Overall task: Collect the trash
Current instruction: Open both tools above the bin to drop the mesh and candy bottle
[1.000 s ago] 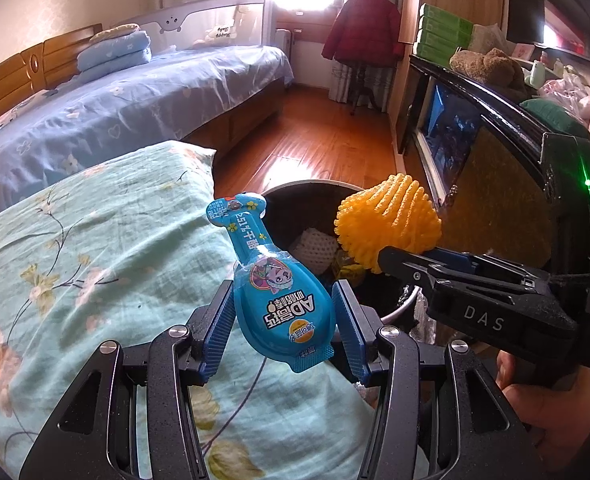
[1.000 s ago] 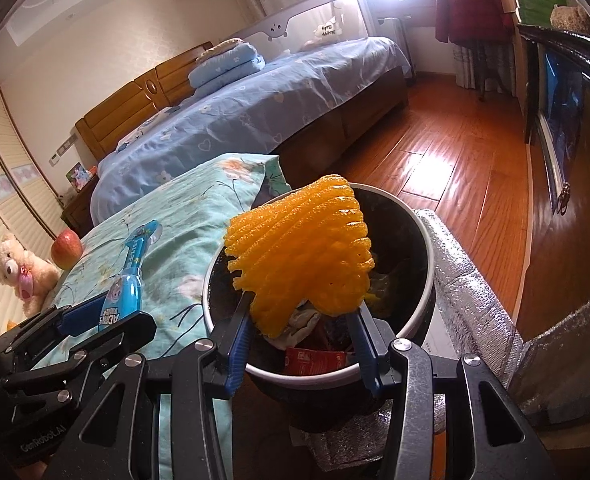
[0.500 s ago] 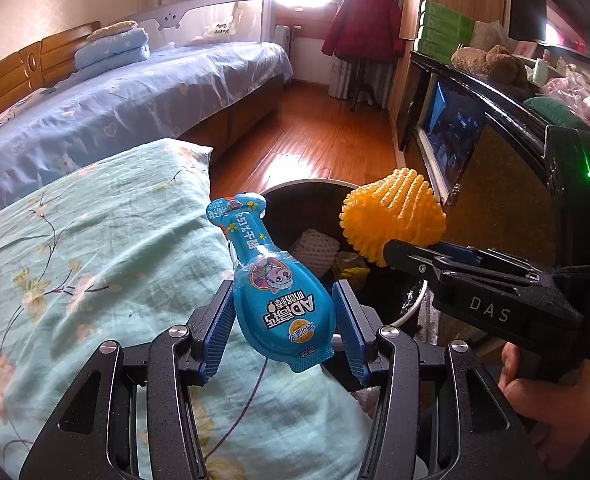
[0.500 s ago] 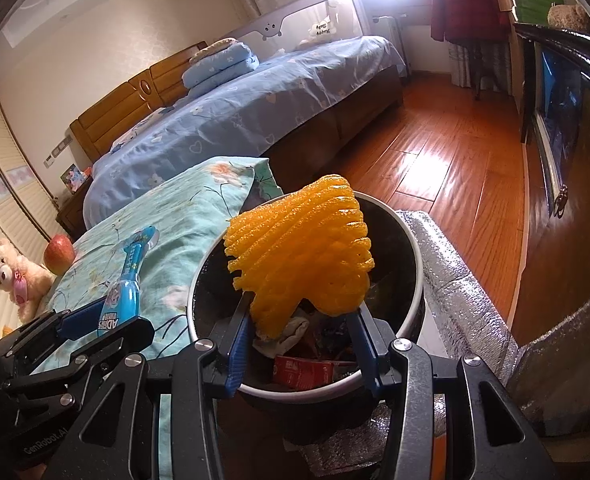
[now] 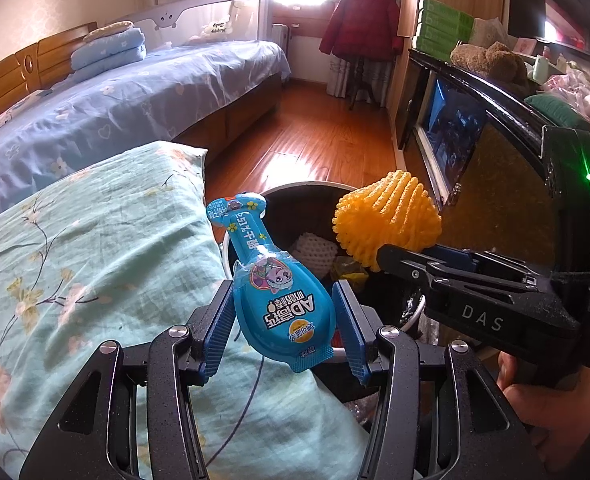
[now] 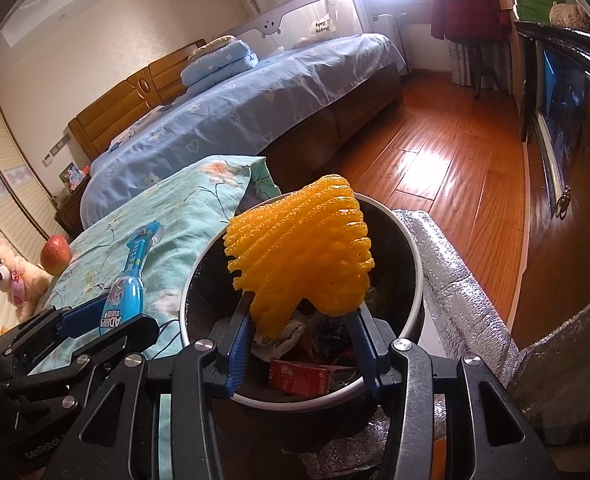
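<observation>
My left gripper (image 5: 283, 324) is shut on a blue bottle-shaped snack wrapper (image 5: 273, 280), held over the floral quilt just left of the round black trash bin (image 5: 307, 196). My right gripper (image 6: 301, 340) is shut on an orange foam fruit net (image 6: 301, 248) and holds it above the bin (image 6: 413, 240), which holds a white foam net (image 5: 313, 250), a red carton (image 6: 299, 376) and other scraps. The right gripper with the net (image 5: 387, 220) shows in the left wrist view; the left gripper with the wrapper (image 6: 129, 276) shows in the right wrist view.
A teal floral quilt (image 5: 75, 260) lies left of the bin. A red apple (image 6: 55, 254) and a plush toy (image 6: 11, 280) lie on it. A blue bed (image 5: 135, 100) stands behind. A dark cabinet (image 5: 495, 152) is at the right, a silver foil mat (image 6: 455, 272) beside the bin.
Both grippers have shifted slightly towards the bin with their loads; the orange net now sits more squarely over the bin opening. Both grips are unchanged.
</observation>
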Tool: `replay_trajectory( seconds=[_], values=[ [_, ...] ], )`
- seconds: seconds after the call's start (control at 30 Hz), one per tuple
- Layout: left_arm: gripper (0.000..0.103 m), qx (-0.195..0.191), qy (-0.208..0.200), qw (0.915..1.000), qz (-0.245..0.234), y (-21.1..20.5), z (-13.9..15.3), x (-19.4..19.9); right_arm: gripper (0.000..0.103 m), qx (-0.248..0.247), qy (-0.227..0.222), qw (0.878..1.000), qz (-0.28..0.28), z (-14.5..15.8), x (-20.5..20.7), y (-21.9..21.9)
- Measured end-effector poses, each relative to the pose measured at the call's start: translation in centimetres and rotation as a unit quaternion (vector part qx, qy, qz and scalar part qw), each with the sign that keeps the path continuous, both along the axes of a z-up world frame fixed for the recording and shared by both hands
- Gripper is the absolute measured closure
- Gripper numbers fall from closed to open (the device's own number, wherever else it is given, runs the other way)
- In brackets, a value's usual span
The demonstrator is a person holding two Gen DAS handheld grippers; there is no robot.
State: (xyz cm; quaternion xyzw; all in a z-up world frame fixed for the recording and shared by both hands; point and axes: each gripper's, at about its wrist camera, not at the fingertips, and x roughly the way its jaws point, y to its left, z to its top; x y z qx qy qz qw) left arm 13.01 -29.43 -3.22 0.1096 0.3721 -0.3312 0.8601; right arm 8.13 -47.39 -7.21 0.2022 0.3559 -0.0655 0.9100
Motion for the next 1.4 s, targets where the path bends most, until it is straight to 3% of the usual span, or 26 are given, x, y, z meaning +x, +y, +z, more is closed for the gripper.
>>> replay_trajectory(
  seconds=[1.4],
  values=[
    [0.054, 0.003, 0.019, 0.9998, 0.0, -1.5, -0.3, 1.8, 0.054, 0.0, 0.024, 1.0, 0.003, -0.7, 1.4, -1.3]
  ],
)
